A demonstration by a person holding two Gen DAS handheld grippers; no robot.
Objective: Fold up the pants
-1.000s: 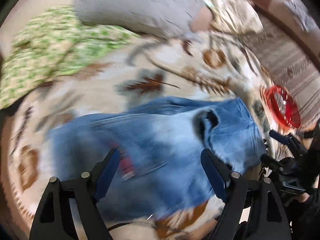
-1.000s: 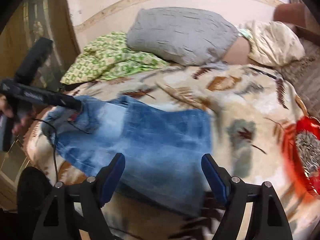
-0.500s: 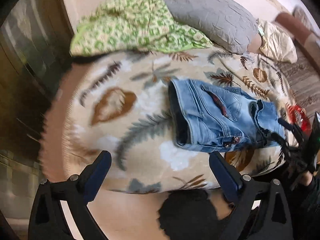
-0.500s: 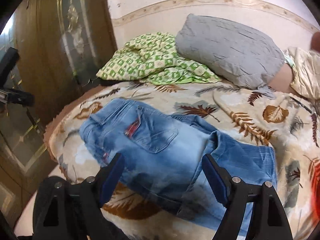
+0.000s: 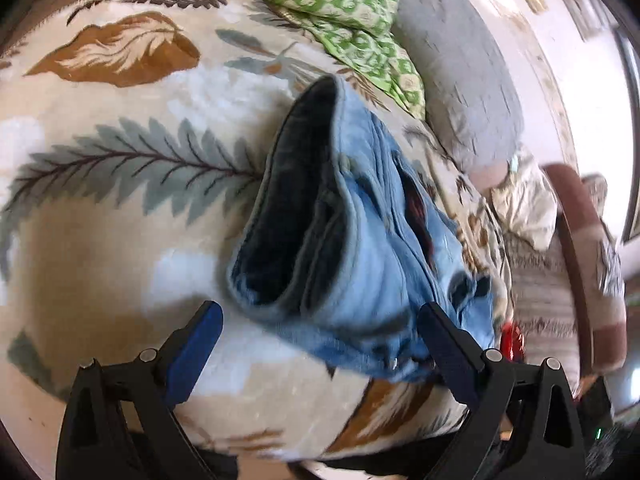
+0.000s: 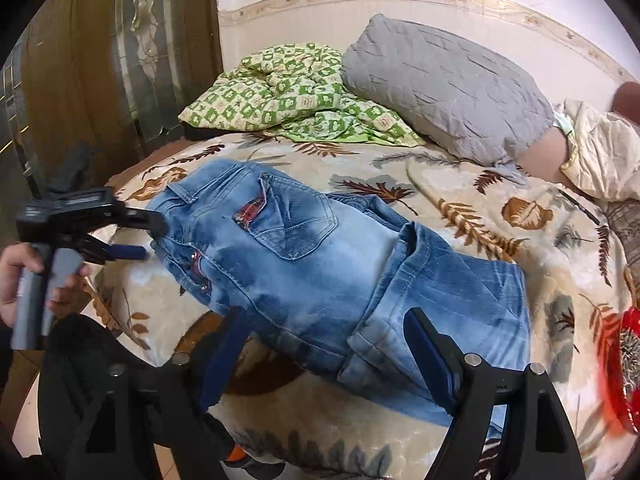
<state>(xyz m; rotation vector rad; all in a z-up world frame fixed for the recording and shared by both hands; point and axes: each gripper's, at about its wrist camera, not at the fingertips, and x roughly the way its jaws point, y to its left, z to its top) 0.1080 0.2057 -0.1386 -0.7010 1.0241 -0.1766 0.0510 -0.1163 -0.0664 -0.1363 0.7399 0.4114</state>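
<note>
Light blue jeans [image 6: 320, 264] lie folded on the leaf-patterned bedspread [image 6: 460, 200], back pocket up, legs doubled over at the right. In the left wrist view the jeans [image 5: 360, 232] show waistband-on, the waist opening gaping dark. My left gripper [image 5: 316, 332] is open just in front of the waistband, holding nothing; it also shows in the right wrist view [image 6: 140, 236], its fingers at the waist end. My right gripper [image 6: 324, 344] is open and empty above the near edge of the jeans.
A green checked quilt [image 6: 288, 92] and a grey pillow [image 6: 440, 84] lie at the head of the bed. A cream pillow [image 6: 600, 148] is at the right. A red object [image 6: 624, 364] sits on the bed's right edge. A wooden wardrobe [image 6: 100, 60] stands left.
Both grippers pulled back from the jeans, then the left gripper came back close to the waistband. The jeans now lie folded and still.
</note>
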